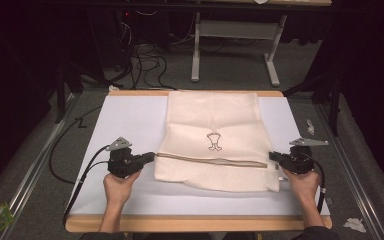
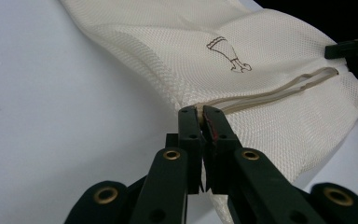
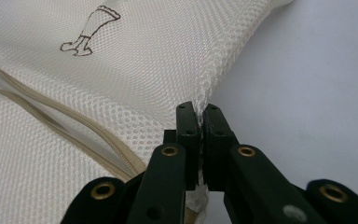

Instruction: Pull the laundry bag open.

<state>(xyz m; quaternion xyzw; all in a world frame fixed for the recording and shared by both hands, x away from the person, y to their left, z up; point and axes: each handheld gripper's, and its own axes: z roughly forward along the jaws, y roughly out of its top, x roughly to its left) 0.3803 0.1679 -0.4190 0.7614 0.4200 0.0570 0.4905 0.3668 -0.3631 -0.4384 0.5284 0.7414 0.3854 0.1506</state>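
Mesh bag (image 1: 212, 140), flat on white tabletop (image 1: 130, 120).
Left gripper (image 1: 150, 156) at 9 o'clock, right gripper (image 1: 272, 156) at 3 o'clock; jaws clamped its side edges.

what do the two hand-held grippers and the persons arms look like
Both are black: the left hand-held gripper and the right hand-held gripper each carry a grey three-cornered plate on top and trail a black cable. The gripper views show flat black jaws with brass-coloured rivets; one left jaw has reddish marks. The forearms are bare, with a dark sleeve edge at the right elbow.
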